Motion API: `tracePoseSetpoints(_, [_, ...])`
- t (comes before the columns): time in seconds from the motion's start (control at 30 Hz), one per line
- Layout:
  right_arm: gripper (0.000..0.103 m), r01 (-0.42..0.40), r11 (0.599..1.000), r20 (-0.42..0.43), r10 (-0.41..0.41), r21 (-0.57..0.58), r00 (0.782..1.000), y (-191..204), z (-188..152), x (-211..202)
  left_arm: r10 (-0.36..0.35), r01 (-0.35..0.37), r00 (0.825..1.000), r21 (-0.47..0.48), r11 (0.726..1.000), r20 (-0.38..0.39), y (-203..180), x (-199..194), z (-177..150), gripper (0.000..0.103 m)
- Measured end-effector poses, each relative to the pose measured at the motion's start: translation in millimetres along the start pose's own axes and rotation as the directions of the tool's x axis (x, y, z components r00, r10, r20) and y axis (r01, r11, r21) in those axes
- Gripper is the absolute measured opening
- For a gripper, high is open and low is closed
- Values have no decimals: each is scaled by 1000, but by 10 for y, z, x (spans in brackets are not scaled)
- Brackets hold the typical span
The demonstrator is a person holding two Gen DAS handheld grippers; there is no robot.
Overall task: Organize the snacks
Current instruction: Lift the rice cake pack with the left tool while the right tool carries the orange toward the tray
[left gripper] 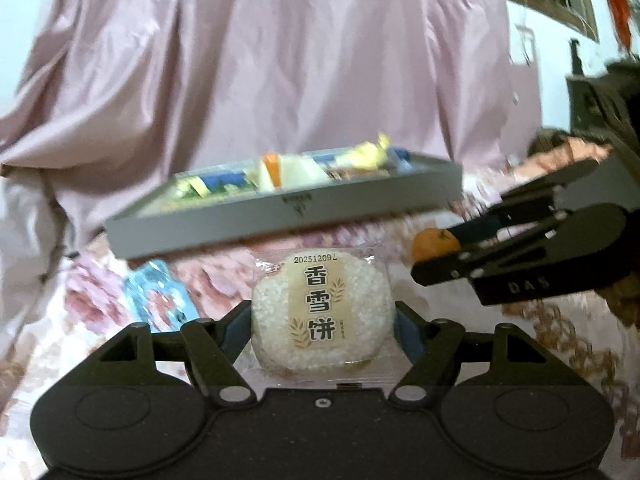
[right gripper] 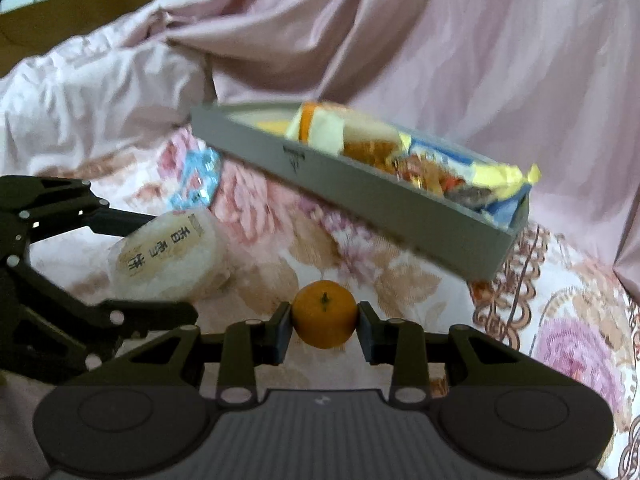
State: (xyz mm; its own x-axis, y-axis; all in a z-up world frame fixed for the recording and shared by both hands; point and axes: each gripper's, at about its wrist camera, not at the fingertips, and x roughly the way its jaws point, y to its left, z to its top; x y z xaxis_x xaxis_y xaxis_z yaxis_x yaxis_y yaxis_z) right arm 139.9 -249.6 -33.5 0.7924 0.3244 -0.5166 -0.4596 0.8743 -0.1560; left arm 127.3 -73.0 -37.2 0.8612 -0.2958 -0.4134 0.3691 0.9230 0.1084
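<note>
The left gripper (left gripper: 324,326) clamps a wrapped rice cracker (left gripper: 323,312) and the right gripper (right gripper: 325,326) a mandarin (right gripper: 324,314), the grey snack tray (right gripper: 360,196) (already part-filled) at twelve o'clock beyond both.

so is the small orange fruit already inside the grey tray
No, the small round orange fruit sits clamped in the right gripper, in front of the shallow grey tray.

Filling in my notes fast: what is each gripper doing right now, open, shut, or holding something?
Left gripper: shut on the wrapped rice cracker.
Right gripper: shut on the small orange.
</note>
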Motion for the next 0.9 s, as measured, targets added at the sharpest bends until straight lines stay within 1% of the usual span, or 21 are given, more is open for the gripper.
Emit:
tracePoseSetpoints(0.13, [38,-11,1000,94,8,26,996,-30,68,-127,29,-28,999,-24,999,37,51,-47,176,75])
tracePoseSetpoints(0.23, [39,-10,998,164,1,54,986,-74,98,-199,48,-46,997,-24,999,56,79,-21,356,75])
tracePoseSetpoints(0.43, [39,26,991,262,-59,128,963,-228,127,-271,57,-53,993,-44,998,100,92,70,701,75])
tracePoseSetpoints(0.57, [39,61,980,300,-116,187,947,-353,124,-285,52,-48,991,-38,998,126,38,208,927,75])
tracePoseSetpoints(0.7, [39,100,970,310,-167,221,936,-436,129,-244,42,-38,989,-36,999,140,-16,381,1131,75])
tracePoseSetpoints(0.9, [39,129,955,312,-213,267,926,-573,145,-161,23,-18,993,-52,999,114,-92,665,1331,75])
